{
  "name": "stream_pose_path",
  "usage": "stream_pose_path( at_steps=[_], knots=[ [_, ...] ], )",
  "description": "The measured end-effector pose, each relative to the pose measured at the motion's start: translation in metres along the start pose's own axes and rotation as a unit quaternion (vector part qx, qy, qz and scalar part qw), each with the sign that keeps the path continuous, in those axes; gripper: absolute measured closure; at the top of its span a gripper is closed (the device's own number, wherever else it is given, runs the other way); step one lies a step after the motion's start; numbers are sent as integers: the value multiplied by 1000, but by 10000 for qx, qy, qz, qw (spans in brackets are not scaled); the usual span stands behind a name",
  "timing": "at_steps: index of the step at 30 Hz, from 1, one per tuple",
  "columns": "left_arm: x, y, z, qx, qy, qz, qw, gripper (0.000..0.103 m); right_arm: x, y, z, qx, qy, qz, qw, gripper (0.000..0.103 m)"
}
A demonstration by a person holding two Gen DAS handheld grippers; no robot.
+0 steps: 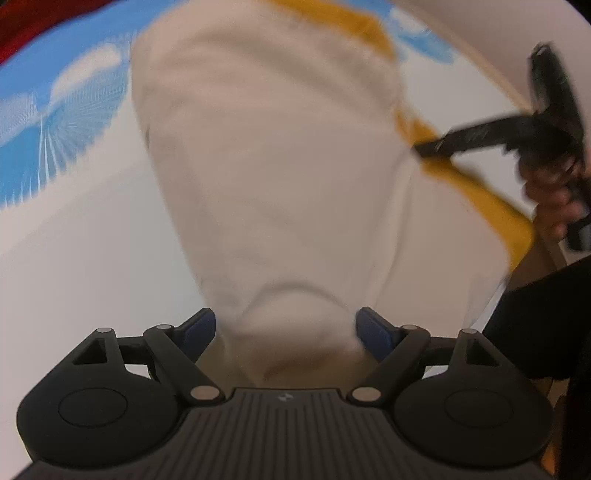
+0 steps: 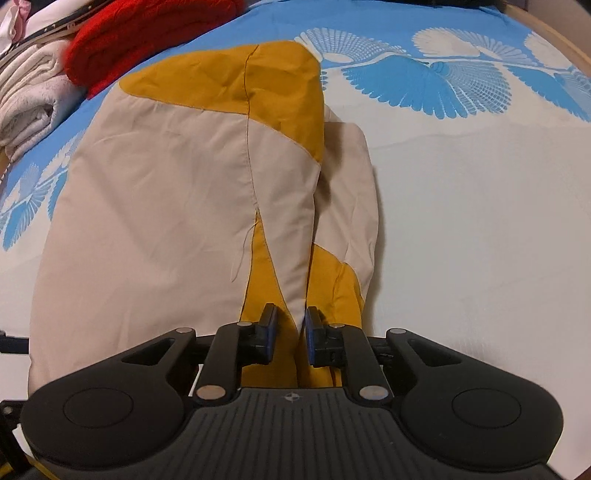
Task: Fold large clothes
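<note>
A large beige garment (image 2: pixel 162 206) with mustard-yellow panels (image 2: pixel 280 85) lies folded lengthwise on the bed. My right gripper (image 2: pixel 291 332) points down at its near end, jaws a little apart. A beige tip and yellow cloth sit between the pads, which do not press on them. In the blurred left wrist view the beige garment (image 1: pixel 266 166) runs away from my left gripper (image 1: pixel 286 328). Its jaws stand wide with a bulge of beige cloth between the blue pads (image 1: pixel 201 328). The right gripper (image 1: pixel 421 149) shows there at the yellow edge, held by a hand (image 1: pixel 550 199).
The bed sheet (image 2: pixel 480 221) is white with a blue fan pattern. A red cloth (image 2: pixel 147 33) and folded white towels (image 2: pixel 33 103) lie at the far left. A wooden bed edge (image 2: pixel 554 37) runs at the far right. A dark sleeve (image 1: pixel 535 325) is beside the left gripper.
</note>
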State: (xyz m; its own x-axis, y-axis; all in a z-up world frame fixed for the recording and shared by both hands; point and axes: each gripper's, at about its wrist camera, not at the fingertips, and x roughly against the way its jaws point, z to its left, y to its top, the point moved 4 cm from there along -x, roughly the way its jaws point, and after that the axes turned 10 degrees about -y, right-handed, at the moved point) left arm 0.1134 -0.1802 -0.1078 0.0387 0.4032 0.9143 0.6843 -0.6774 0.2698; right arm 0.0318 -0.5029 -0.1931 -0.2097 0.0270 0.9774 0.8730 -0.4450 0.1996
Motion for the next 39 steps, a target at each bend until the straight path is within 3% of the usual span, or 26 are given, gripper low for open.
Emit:
stream_pose_path(
  at_steps=[3, 7, 10, 14, 21, 26, 30, 33, 34, 35, 36, 37, 39],
  knots=[
    [-6, -4, 5, 282, -194, -5, 9994, 14, -1, 0, -2, -112, 48, 55, 9999, 86],
    [7, 5, 1, 152, -233, -60, 9996, 14, 2, 2, -6, -295, 124, 5, 9995, 86],
    [30, 25, 15, 471, -119, -681, 9965, 14, 7, 9, -14, -625, 295, -145, 9975, 84],
    [42, 55, 64, 1820, -306, -1500, 9713, 10, 0, 6, -13, -611, 385, 24, 9974, 77],
    [-4, 84, 121, 3124, -1142, -1704, 9275, 5, -14, 9, -11, -593, 589, 171, 9964, 66],
    [-29, 106, 128, 3253, -1559, -1864, 9138, 1, -20, 15, -7, -487, 602, 165, 9969, 66],
    [-35, 120, 127, 3191, -1434, -2103, 9129, 2, -22, 17, -4, -442, 617, 164, 9970, 66],
    [-32, 123, 124, 3087, -1166, -2258, 9166, 19, -22, 19, 0, -394, 641, 123, 9971, 68],
    [-29, 123, 124, 3057, -1112, -2295, 9173, 37, -22, 21, 1, -391, 658, 92, 9970, 71],
    [-25, 126, 126, 3056, -1118, -2335, 9163, 61, -21, 22, 3, -398, 717, 46, 9966, 81],
    [-17, 127, 128, 3089, -1164, -2396, 9130, 69, -20, 24, 7, -415, 827, -42, 9957, 91],
    [-8, 129, 129, 3078, -1191, -2485, 9107, 76, -18, 28, 11, -433, 905, -142, 9949, 94],
    [18, 134, 129, 2920, -1017, -2731, 9109, 77, -12, 38, 24, -448, 1057, -404, 9926, 97]
  ],
)
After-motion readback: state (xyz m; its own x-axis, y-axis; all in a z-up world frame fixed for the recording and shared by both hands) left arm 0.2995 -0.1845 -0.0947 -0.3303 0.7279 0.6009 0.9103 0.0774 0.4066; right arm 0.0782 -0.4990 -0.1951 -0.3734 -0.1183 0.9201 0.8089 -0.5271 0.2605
